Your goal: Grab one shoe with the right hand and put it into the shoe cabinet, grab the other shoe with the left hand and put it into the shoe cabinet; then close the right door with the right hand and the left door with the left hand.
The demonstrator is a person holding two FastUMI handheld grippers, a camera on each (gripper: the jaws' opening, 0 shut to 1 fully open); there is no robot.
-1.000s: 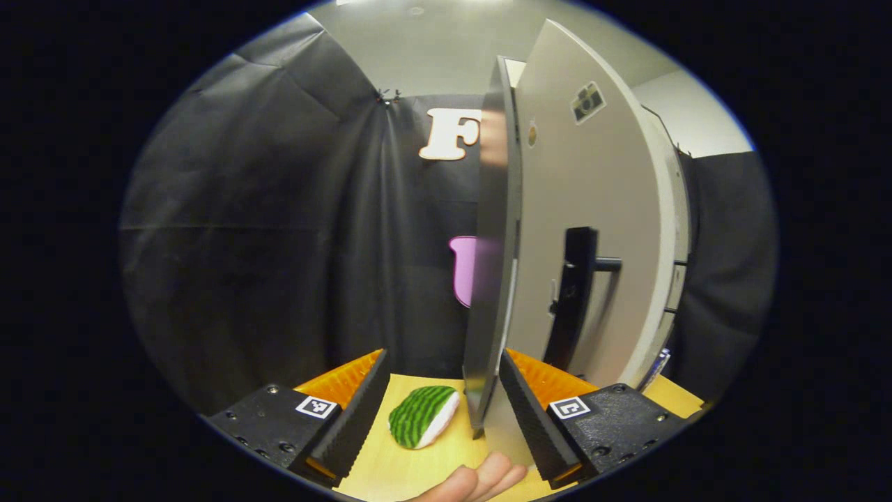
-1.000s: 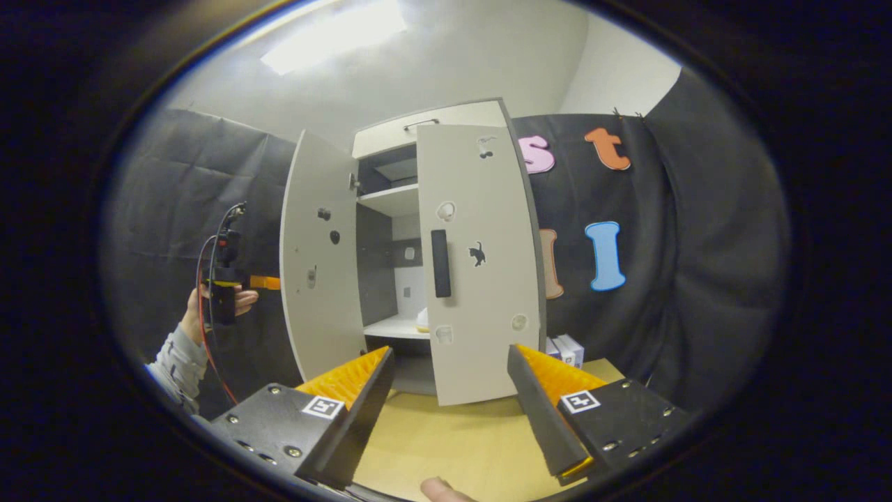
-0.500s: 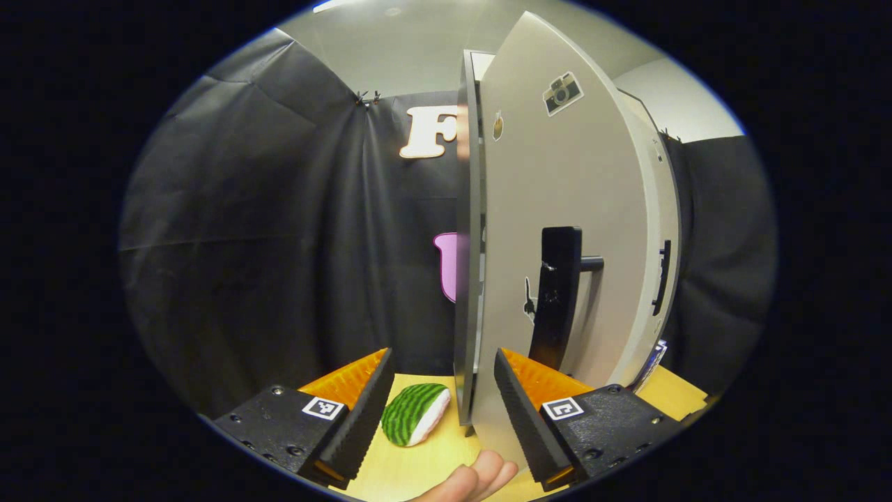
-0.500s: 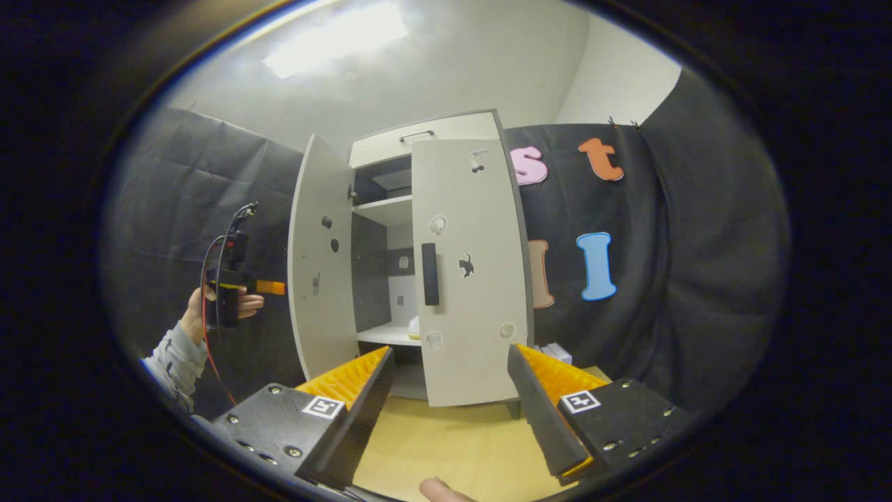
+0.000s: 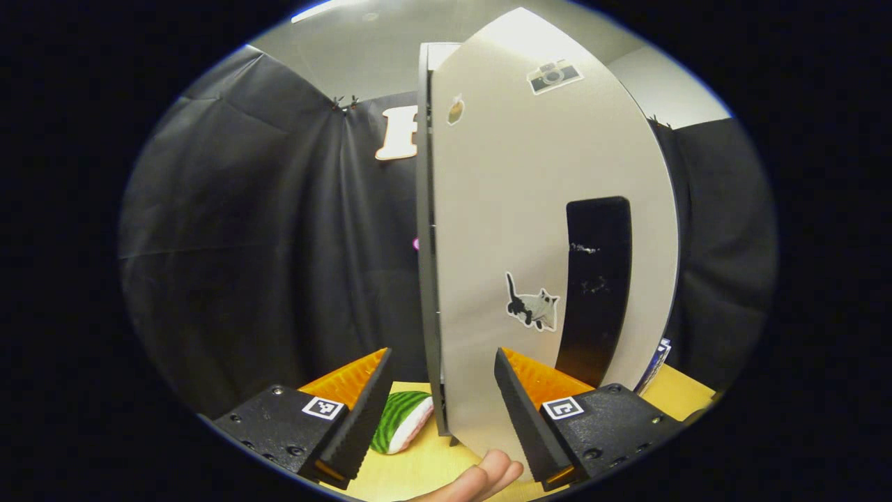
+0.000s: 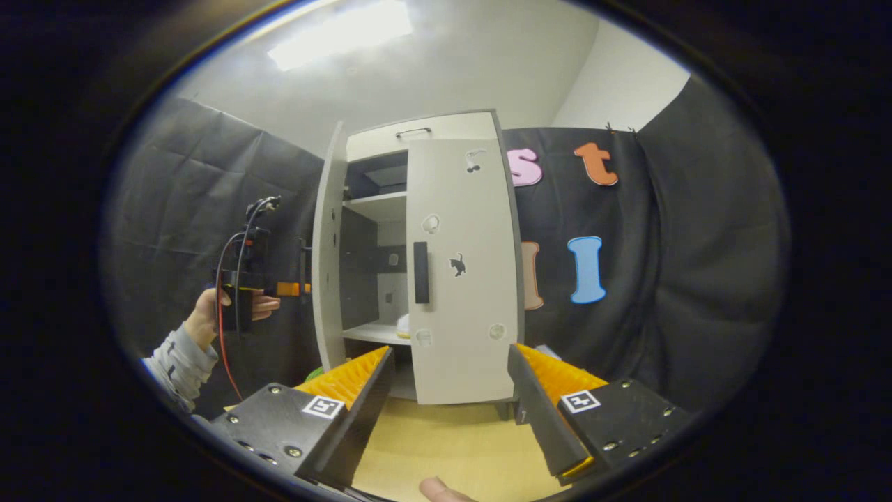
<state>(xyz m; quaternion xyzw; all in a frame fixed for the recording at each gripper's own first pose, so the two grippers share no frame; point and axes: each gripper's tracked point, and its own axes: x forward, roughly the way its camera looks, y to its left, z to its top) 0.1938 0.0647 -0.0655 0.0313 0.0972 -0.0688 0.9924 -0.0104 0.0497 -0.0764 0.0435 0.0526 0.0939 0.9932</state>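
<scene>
The shoe cabinet (image 6: 418,132) stands on the wooden table. Its right door (image 6: 463,279) lies flat against the front. The left door (image 6: 326,265) is partly open, leaving a gap onto the shelves. A pale shoe (image 6: 403,325) peeks out on the lower shelf. In the right gripper view, a hand holds my left gripper (image 6: 293,288) against the left door's outer face. In the left gripper view, that left door (image 5: 516,230) with its black handle (image 5: 596,279) looms close, and my left gripper (image 5: 441,359) is open, straddling the door's lower edge. My right gripper (image 6: 449,352) is open and empty, back from the cabinet.
A green striped, white-edged object (image 5: 397,422) lies on the table (image 5: 418,467) left of the door's edge. Small boxes (image 5: 658,355) sit beside the cabinet's right side. Black cloth walls surround the booth. Bare tabletop (image 6: 446,439) stretches before the right gripper.
The left door has swung toward shut with my left gripper following against it. The right door has gone from slightly ajar to flat. The right gripper has drawn back a little.
</scene>
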